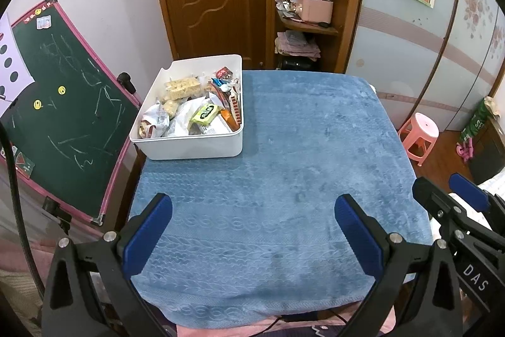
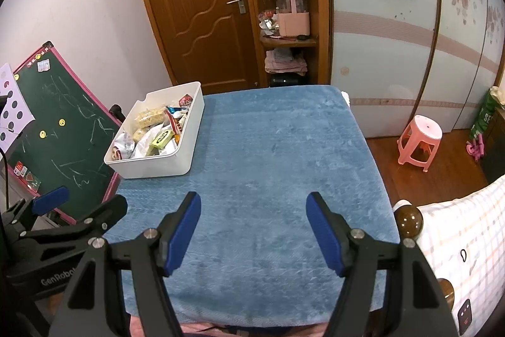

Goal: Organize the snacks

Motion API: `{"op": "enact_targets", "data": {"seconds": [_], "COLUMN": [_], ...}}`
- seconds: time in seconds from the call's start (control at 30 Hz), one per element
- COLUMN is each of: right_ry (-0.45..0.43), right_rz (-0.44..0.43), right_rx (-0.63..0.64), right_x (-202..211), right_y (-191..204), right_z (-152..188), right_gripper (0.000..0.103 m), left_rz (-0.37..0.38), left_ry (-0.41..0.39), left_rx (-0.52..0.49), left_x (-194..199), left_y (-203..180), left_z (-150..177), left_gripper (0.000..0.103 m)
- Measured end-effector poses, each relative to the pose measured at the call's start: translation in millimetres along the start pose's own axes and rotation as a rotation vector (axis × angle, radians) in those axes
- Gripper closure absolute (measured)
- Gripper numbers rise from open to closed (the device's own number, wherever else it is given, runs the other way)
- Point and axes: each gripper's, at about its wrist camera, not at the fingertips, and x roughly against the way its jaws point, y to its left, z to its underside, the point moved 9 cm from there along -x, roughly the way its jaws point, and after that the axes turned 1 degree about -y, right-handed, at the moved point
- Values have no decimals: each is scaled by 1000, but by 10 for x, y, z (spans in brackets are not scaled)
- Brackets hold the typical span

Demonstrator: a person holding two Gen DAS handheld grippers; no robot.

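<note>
A white bin (image 1: 192, 144) sits at about ten o'clock on the blue towel (image 1: 284, 163) that covers the table, tucked into the far left corner with its left wall close along the towel's left edge. It is full of snacks (image 1: 195, 106): pale puffed pieces in clear bags toward its far left, crumpled white and silver wrappers at its near left, a yellow-green packet (image 1: 205, 113) in the middle, and red and orange wrappers standing along its right wall. The rest of the towel lies bare from the bin's right wall to the right edge at three o'clock and down to the near edge at six o'clock. The left gripper (image 1: 252, 229) hangs over the near part of the towel, jaws spread wide with nothing between them. The right gripper (image 2: 254, 229) hangs beside it toward four o'clock, jaws likewise apart and empty. A green chalkboard (image 1: 63, 109) leans just off the left edge at nine o'clock; a pink stool (image 2: 419, 141) stands on the floor at two o'clock, well apart from the table.
</note>
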Motion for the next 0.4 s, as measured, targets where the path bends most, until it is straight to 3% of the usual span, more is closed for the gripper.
{"op": "enact_targets", "data": {"seconds": [0.4], "right_ry": [1], "right_rz": [-3], "right_rx": [1], "right_x": [-13], "right_y": [0], "right_z": [13], "right_gripper": [33], "left_rz": [13], "left_ry": [12], "left_rx": [10], "left_x": [-41], "left_y": [1], "left_z": [14], "left_gripper": [1]}}
